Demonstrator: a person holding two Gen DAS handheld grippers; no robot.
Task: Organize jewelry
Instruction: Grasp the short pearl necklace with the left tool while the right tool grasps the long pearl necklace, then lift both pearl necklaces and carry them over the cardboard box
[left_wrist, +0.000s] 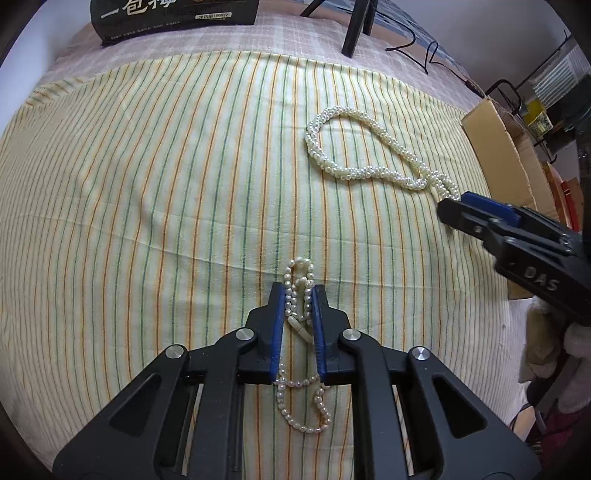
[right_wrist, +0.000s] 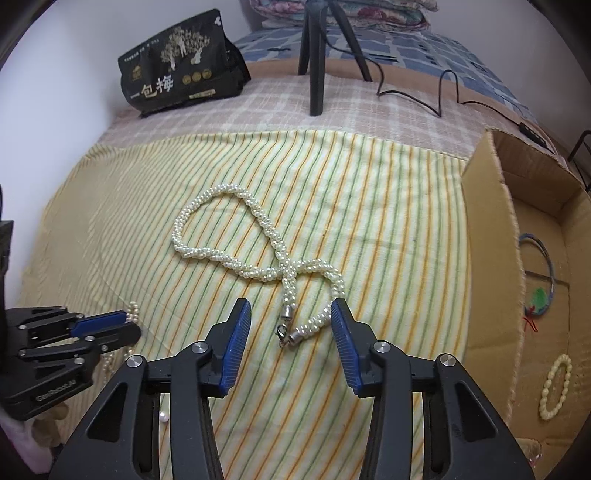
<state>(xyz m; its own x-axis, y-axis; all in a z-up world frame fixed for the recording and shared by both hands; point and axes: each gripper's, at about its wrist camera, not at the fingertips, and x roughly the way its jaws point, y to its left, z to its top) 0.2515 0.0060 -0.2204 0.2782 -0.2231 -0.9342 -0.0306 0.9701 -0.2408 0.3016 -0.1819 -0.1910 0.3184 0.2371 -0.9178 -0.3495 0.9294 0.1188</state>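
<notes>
left gripper (left_wrist: 298, 291) jaws pinch thin pearl strand (left_wrist: 301, 406); right gripper (right_wrist: 291, 306) jaws spread around twisted necklace (right_wrist: 236, 254).

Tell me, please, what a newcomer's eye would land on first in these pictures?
Probably the thick twisted pearl necklace, looped across the striped cloth, its clasp ends lying between the right gripper's open fingers. Next, the left gripper closed on a thin pearl strand nearer the cloth's edge. The cardboard box on the right already holds bracelets.
</notes>
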